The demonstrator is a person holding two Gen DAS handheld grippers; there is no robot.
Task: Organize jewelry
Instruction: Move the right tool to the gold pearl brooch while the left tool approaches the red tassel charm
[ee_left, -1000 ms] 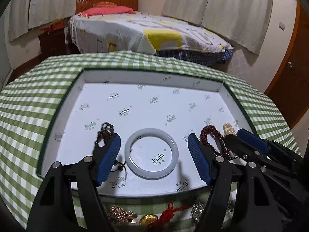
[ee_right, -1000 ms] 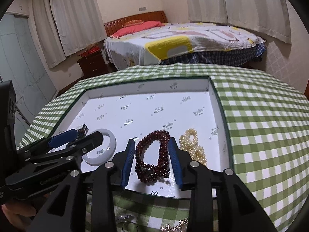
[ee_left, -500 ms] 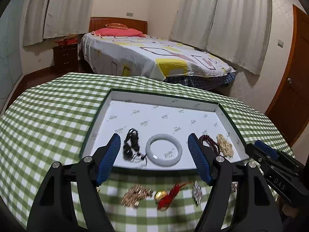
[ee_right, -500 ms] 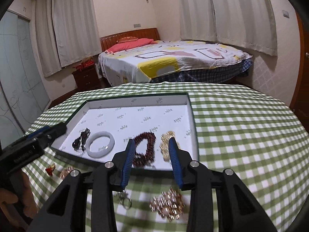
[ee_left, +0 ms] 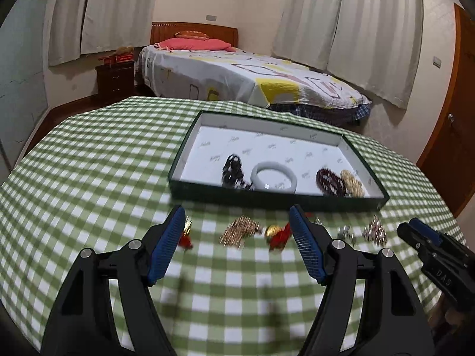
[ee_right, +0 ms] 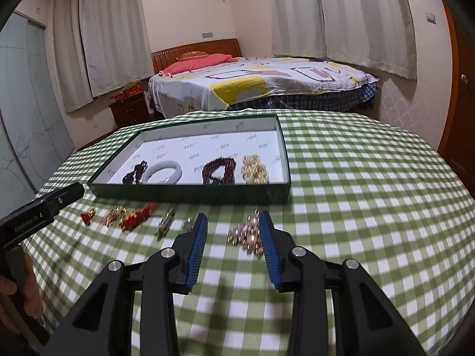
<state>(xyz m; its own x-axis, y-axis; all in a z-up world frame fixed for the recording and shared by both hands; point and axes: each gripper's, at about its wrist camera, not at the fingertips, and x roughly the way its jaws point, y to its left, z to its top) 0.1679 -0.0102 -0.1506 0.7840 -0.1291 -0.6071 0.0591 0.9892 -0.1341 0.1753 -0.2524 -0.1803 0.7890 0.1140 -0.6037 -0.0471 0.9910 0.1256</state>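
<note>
Right wrist view, rose-gold bracelet [ee_right: 248,235] between parted jaws

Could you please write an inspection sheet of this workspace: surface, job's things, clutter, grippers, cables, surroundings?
Surface: green checked tablecloth.
Job's things: open box holds dark beads, white bangle, maroon bead bracelet, pearl strand. In front on the cloth: red charms, gold piece, silver pieces, rose-gold cluster.
Clutter: nothing seen.
Grippers: left gripper open, empty; right gripper open, empty, above the cluster.
Cables: nothing seen.
Surroundings: bed, curtains, nightstand.
</note>
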